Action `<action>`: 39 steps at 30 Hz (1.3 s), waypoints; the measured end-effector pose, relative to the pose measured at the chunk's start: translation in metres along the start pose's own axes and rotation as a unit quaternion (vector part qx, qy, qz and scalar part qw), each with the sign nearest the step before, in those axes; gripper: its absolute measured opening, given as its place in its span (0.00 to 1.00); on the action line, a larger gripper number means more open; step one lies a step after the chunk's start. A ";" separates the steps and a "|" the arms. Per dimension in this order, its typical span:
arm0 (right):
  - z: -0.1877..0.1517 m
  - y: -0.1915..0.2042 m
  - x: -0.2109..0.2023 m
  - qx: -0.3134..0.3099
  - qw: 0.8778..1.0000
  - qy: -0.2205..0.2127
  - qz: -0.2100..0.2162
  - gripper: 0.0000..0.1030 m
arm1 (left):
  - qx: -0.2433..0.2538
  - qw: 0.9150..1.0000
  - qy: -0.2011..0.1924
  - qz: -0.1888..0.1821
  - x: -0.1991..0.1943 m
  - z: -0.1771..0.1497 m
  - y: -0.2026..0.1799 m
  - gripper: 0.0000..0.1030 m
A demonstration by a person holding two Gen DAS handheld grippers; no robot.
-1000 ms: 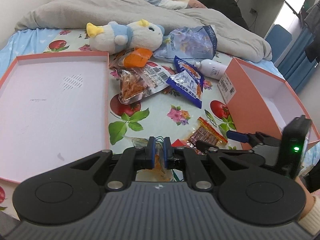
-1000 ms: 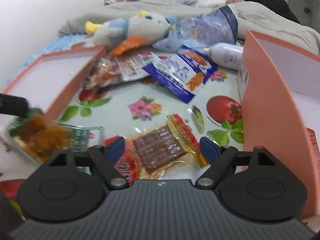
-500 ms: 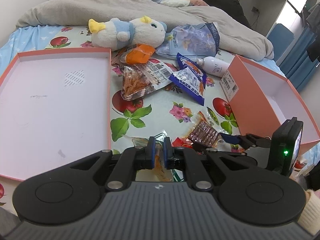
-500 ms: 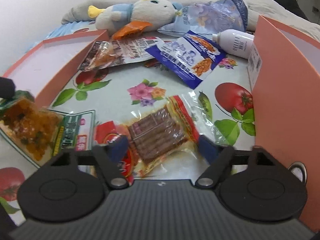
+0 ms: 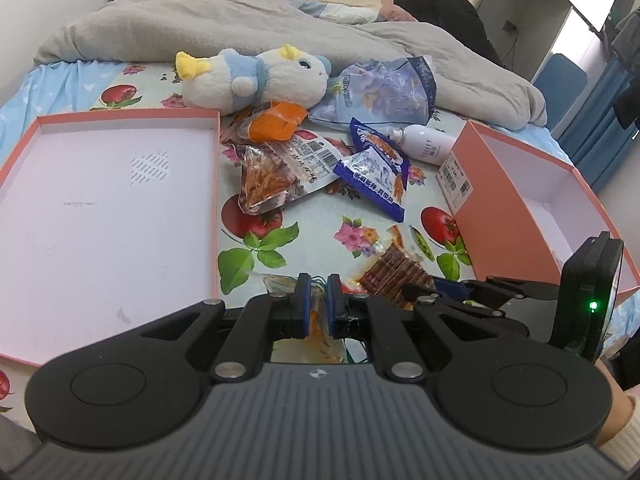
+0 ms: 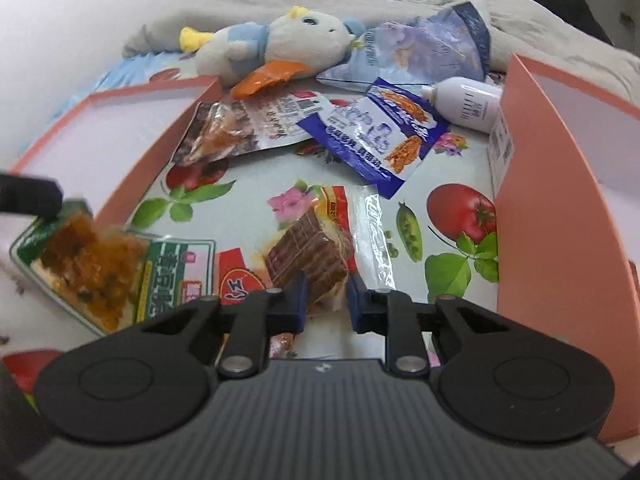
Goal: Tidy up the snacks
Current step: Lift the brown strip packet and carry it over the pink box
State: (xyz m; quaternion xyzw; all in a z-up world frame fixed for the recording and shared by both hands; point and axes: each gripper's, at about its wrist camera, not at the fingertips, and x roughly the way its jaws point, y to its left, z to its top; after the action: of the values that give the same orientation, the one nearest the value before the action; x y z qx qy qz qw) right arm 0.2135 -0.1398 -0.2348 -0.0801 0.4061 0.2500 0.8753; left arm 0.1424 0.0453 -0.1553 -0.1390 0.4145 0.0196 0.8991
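A second ago the right gripper (image 6: 326,298) stood wide open over the brown snack pack (image 6: 310,254) on the bed (image 6: 248,184); its fingers have just been closing and now pinch the pack's near end, between the two pink boxes. The left gripper (image 5: 319,307) is unchanged, its fingers clamped on the green-labelled snack pack (image 6: 96,268) beside the shallow pink box (image 5: 100,208).

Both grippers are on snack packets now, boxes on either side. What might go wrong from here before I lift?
1. The right gripper, whose jaws have just been closing, pinches only the near end of the brown snack packet; it may slip out or swing.
2. The left gripper is shut on the green-labelled packet, which hangs tilted from one corner and could tear or drop.
3. The deep orange box wall stands close beside the right gripper; a low carry may clip it.
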 end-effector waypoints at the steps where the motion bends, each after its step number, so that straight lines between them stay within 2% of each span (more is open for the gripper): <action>1: 0.000 -0.001 -0.001 0.007 1.000 0.000 0.010 0.21 | 0.000 1.000 0.000 0.000 0.001 0.000 -0.001 0.09; 6: 0.002 0.003 -0.014 0.021 0.999 -0.005 0.029 0.12 | -0.006 1.000 0.002 -0.003 0.001 0.000 -0.004 0.09; 9: 0.008 0.009 -0.026 0.014 1.000 -0.012 0.023 0.09 | -0.005 1.000 -0.004 -0.006 -0.002 0.005 -0.006 0.09; 23: 0.030 -0.005 -0.075 0.014 0.999 -0.027 -0.038 0.08 | 0.031 0.999 -0.038 -0.021 -0.019 0.047 -0.043 0.09; 27: 0.042 -0.015 -0.091 0.026 0.998 -0.040 -0.045 0.08 | 0.048 0.997 -0.059 -0.026 -0.030 0.066 -0.061 0.09; 34: 0.069 -0.031 -0.124 0.027 0.994 -0.080 -0.063 0.08 | 0.074 0.992 -0.089 -0.044 -0.042 0.099 -0.092 0.09; 39: 0.090 -0.053 -0.152 0.038 0.987 -0.125 -0.089 0.08 | 0.108 0.986 -0.109 -0.064 -0.048 0.125 -0.125 0.09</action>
State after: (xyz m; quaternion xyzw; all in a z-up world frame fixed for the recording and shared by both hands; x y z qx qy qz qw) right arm 0.2172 -0.2111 -0.0649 -0.0513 0.2941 0.1634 0.9403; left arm 0.2220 -0.0378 -0.0126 -0.0639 0.3043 -0.0677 0.9480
